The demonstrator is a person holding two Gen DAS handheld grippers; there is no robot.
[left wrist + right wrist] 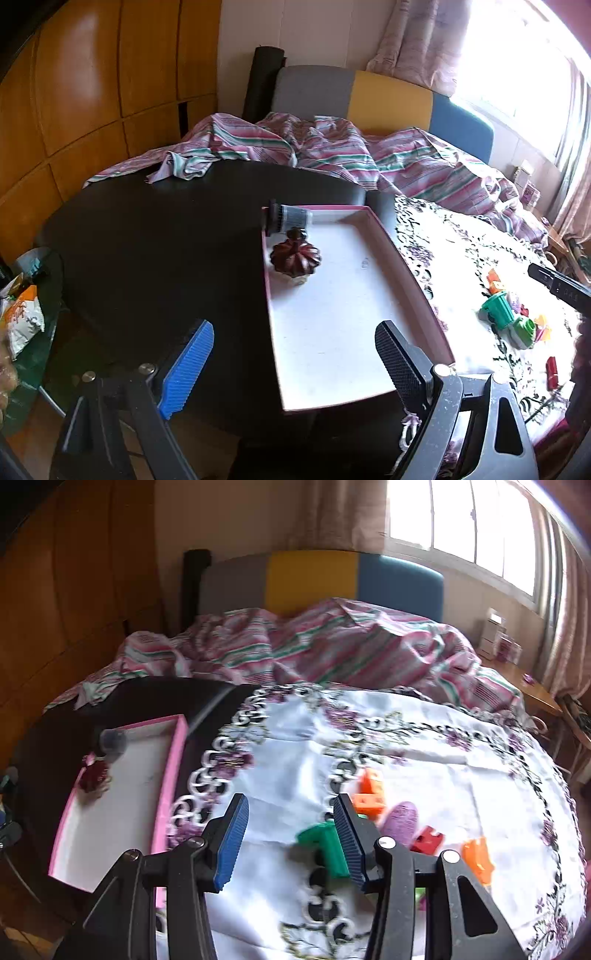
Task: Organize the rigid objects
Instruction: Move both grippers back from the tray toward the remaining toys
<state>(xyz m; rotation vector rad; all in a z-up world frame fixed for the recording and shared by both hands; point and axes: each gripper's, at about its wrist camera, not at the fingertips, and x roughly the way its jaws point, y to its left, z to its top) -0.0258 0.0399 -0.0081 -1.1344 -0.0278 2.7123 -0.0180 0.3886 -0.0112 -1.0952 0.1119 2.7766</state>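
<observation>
Left claw [295, 354] gaping empty over the pink tray's [413, 258] near edge, right claw [291, 834] (half-open, holding nothing) above the tablecloth [424, 738], green block [327, 845] beside its finger.

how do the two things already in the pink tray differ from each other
The dark red ribbed piece is squat, opaque and pumpkin-shaped; the clear grey cylinder is longer and see-through with a dark cap end. The ribbed piece sits upright on the floor of the pink tray; the cylinder lies on its side across the tray's far corner, its cap end overhanging the rim. Both sit at the tray's far end, close together.
</observation>
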